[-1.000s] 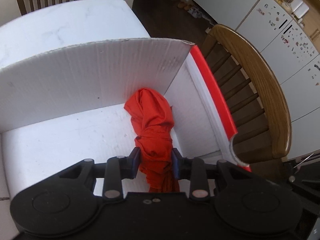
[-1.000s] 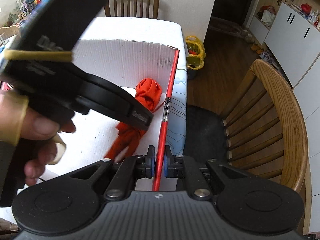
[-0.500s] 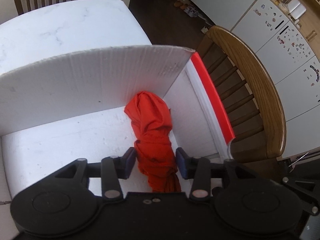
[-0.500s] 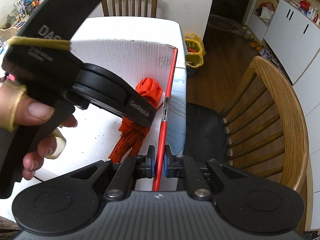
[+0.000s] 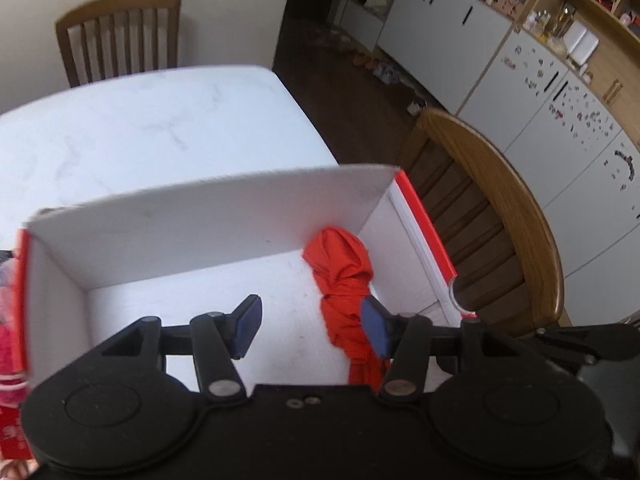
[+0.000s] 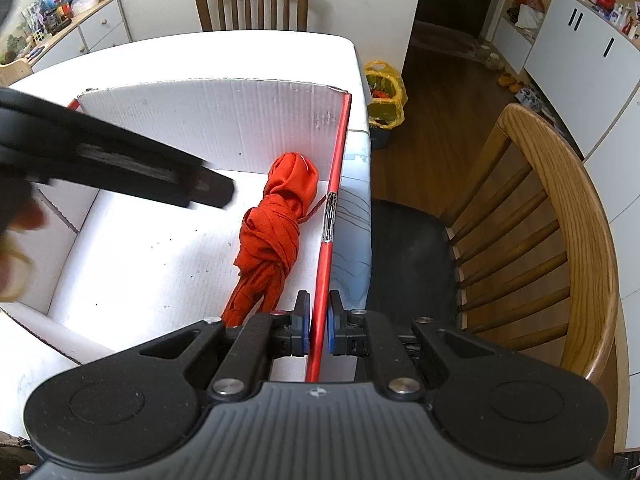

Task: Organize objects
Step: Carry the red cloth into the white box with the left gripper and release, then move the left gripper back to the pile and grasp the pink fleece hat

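**A:** Left wrist view first. The left gripper (image 5: 310,330) has its fingers (image 5: 249,326) spread, and they've just been opening, with nothing pinched between them. The orange cloth (image 5: 344,272) lies knotted on the floor of the white box (image 5: 200,220), tucked into the far right corner; the right-hand finger overlaps its lower end in the picture, but I can't tell if it touches. The box sits on a white table (image 5: 140,120). One wooden chair (image 5: 116,36) stands at the far end, another (image 5: 516,240) just beside the box's red edge. White cabinets (image 5: 560,120) are behind.

**B:** And the right wrist view?

**A:** The right gripper (image 6: 318,326) is clamped shut on the box's red rim (image 6: 334,184), near the front corner. The cloth lies just inside that wall. The black body of the left gripper (image 6: 120,160) cuts across the left side, blurry, hiding part of the box's back wall. There's a yellow bag (image 6: 384,92) on the floor past the table.
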Demonstrator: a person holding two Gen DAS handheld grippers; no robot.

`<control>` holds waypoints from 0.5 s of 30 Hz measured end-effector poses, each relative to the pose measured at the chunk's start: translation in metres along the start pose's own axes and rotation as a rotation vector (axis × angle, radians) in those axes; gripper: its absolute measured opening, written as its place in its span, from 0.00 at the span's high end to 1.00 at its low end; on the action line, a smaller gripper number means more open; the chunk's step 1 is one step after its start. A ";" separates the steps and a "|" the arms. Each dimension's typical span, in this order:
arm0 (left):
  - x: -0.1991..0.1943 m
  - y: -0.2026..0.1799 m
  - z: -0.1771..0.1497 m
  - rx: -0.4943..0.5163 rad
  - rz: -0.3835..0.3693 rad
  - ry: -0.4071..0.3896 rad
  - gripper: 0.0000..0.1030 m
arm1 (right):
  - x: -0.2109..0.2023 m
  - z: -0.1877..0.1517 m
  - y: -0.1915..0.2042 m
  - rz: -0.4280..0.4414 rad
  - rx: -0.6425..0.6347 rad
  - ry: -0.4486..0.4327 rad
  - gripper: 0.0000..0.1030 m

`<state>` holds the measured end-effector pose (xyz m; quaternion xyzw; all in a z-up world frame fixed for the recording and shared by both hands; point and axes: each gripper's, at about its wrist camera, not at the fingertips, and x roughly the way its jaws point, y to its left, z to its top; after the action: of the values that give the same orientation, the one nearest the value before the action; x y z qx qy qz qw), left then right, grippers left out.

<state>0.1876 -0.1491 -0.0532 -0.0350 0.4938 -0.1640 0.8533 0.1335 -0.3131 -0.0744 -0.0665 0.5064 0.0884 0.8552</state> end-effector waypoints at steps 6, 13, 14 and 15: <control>-0.038 0.017 -0.005 -0.001 0.030 -0.078 0.46 | 0.000 0.002 0.002 -0.009 -0.003 0.006 0.93; -0.070 0.043 -0.022 -0.004 0.127 -0.160 0.46 | -0.003 0.002 0.004 -0.019 0.000 0.006 0.93; -0.074 0.049 -0.025 -0.013 0.134 -0.169 0.46 | -0.003 0.002 0.004 -0.020 0.000 0.006 0.93; -0.078 0.054 -0.028 -0.024 0.142 -0.176 0.46 | -0.004 0.002 0.005 -0.023 0.000 0.007 0.93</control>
<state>0.1411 -0.0705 -0.0142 -0.0242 0.4200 -0.0935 0.9024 0.1327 -0.3079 -0.0703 -0.0727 0.5086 0.0784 0.8544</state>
